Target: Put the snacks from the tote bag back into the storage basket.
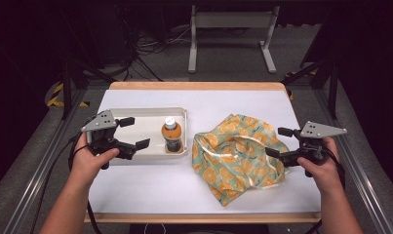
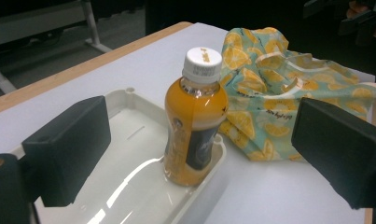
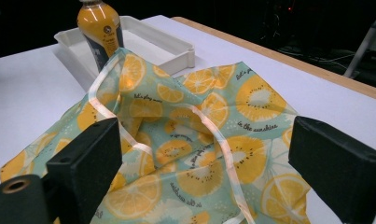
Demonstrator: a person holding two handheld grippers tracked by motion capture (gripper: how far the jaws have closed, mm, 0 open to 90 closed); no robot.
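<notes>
My left gripper [image 1: 134,132] released, jaws wide, nothing between, over white plastic tray [image 1: 135,113]. My right gripper [image 1: 279,142] released too, at edge of crumpled orange-slice-print fabric bag [image 1: 238,156]. Farther: orange juice bottle with white cap [image 1: 172,135] upright in tray's right end, just beside bag.

Left gripper [image 1: 134,132] and right gripper [image 1: 278,142]: jaws wide, seemingly level.

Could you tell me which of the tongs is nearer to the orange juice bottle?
The left. The left tongs hang open over the white tray, just beside the bottle. The right tongs sit open at the far edge of the orange-print bag.
</notes>
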